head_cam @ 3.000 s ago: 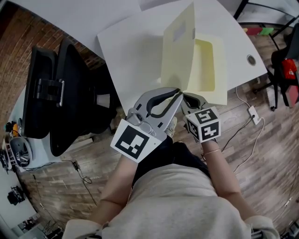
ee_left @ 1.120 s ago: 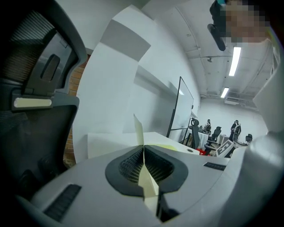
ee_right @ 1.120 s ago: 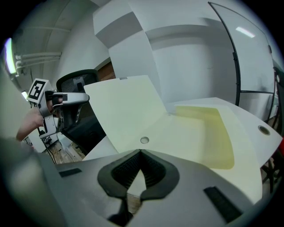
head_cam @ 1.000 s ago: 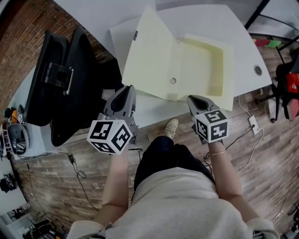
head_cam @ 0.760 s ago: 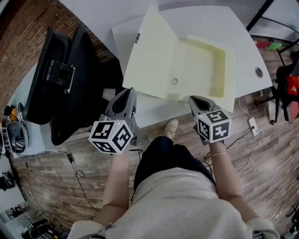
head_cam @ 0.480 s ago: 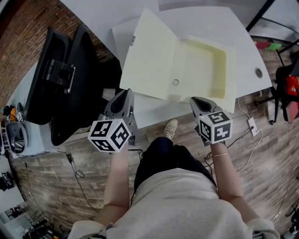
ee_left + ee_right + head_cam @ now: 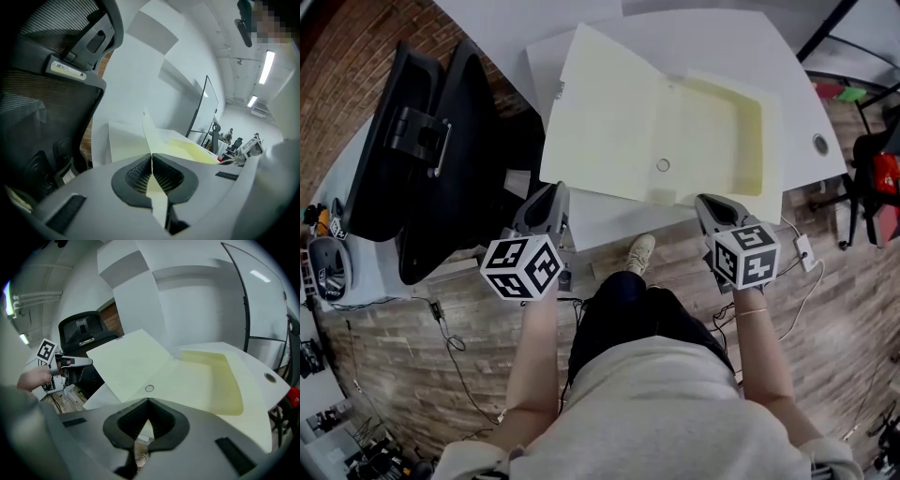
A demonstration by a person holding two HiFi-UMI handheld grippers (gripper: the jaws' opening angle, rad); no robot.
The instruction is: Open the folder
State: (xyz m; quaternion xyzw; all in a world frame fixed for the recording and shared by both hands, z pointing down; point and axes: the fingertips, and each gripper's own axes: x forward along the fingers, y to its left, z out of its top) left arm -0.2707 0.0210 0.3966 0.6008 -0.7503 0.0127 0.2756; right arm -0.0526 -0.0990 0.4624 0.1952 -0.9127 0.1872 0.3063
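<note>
A pale yellow folder (image 7: 712,131) lies open on the white table (image 7: 722,37). Its cover (image 7: 600,112) is swung over to the left and slopes low over the table's front left corner. My left gripper (image 7: 551,190) is shut on the cover's near left edge. In the left gripper view the thin cover (image 7: 149,136) runs straight between the closed pads of this gripper (image 7: 151,157). My right gripper (image 7: 708,200) is shut at the folder's near edge. Its tips (image 7: 147,400) meet with nothing seen between them, and the folder (image 7: 197,376) spreads out just beyond.
A black office chair (image 7: 422,150) stands close on the left of the table, large in the left gripper view (image 7: 42,117). The person's shoe (image 7: 640,253) and a white cable with a socket (image 7: 806,248) are on the wooden floor below the table's edge.
The cover, upright three seconds ago, has swung over to the left and sunk lower. My left gripper went left and down with it. The right gripper stayed at the near edge.
</note>
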